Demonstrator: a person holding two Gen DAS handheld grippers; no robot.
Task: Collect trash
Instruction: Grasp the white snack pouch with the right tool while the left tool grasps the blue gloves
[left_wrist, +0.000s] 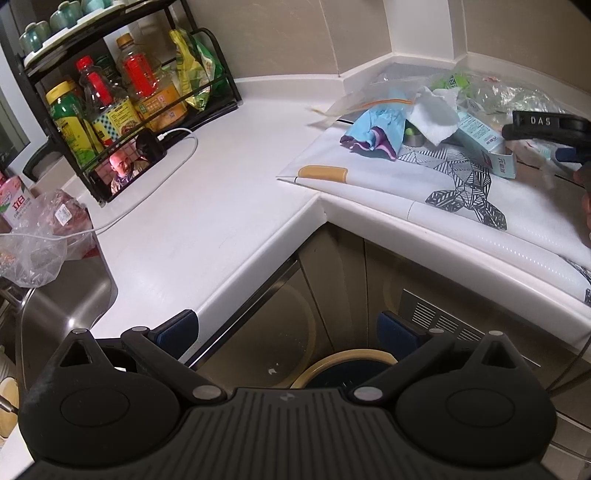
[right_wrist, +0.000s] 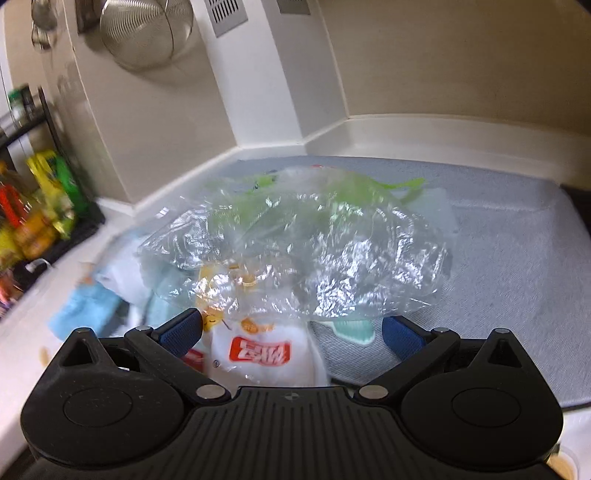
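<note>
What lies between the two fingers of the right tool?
In the right wrist view, a white snack wrapper with a red label lies between the fingers of the open right tool, under the crumpled clear plastic bag.

Clear bag (right_wrist: 325, 251) crinkled glossy plastic; countertop (left_wrist: 207, 221) smooth white; sink (left_wrist: 62, 306) brushed metal.

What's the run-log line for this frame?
task: collect trash | left gripper: open, empty, above bin | right gripper: open, at trash pile, white wrapper between jaws | nothing grasped
</note>
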